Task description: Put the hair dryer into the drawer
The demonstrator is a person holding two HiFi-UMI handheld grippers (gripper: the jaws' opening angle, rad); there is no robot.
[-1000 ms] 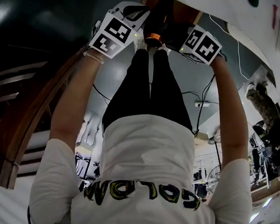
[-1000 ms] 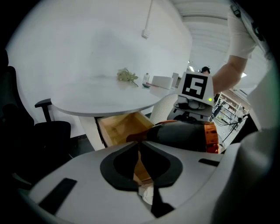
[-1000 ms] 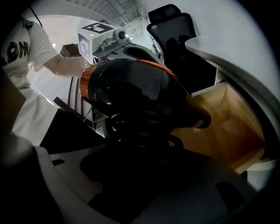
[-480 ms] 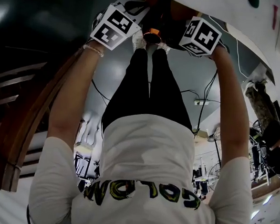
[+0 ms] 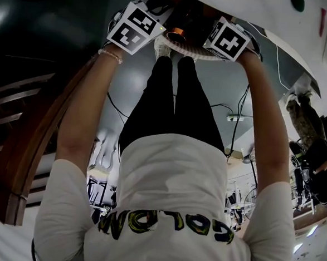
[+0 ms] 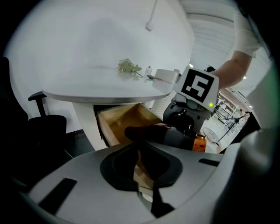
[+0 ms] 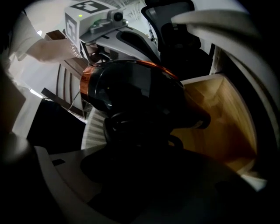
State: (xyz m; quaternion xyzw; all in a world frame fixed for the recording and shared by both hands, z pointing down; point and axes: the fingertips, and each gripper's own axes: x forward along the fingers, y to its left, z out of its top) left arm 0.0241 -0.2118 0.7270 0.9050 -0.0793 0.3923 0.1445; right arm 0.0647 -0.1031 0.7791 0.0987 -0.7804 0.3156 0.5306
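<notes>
The right gripper [image 6: 187, 122] holds the hair dryer [image 7: 131, 96]. Its jaws are spread wide around the dryer's fat black body. The dryer has an orange ring [image 7: 87, 83] at one end.

In the right gripper view the dryer fills the middle. The open wooden drawer [image 7: 218, 113] lies at 3 o'clock from it. One dark end of the dryer sticks out over the drawer's wood floor. It is too dark to tell if it touches the wood.

The left gripper [image 6: 139, 148] has its jaws pulled close together, with nothing between them. In the left gripper view the drawer sits at 12 o'clock from these jaws, under a white table [image 6: 87, 83]. The dryer is at 2 o'clock, lying flat, with its dark end at the drawer's mouth. The right gripper is just above it.

On the table, at 12 o'clock, lie a small pale green bunch [image 6: 128, 66] and a white box [image 6: 166, 75]. A black chair [image 6: 43, 129] stands at 9 o'clock.

In the head view both grippers are up at 12 o'clock, close side by side, with the dryer between them.
</notes>
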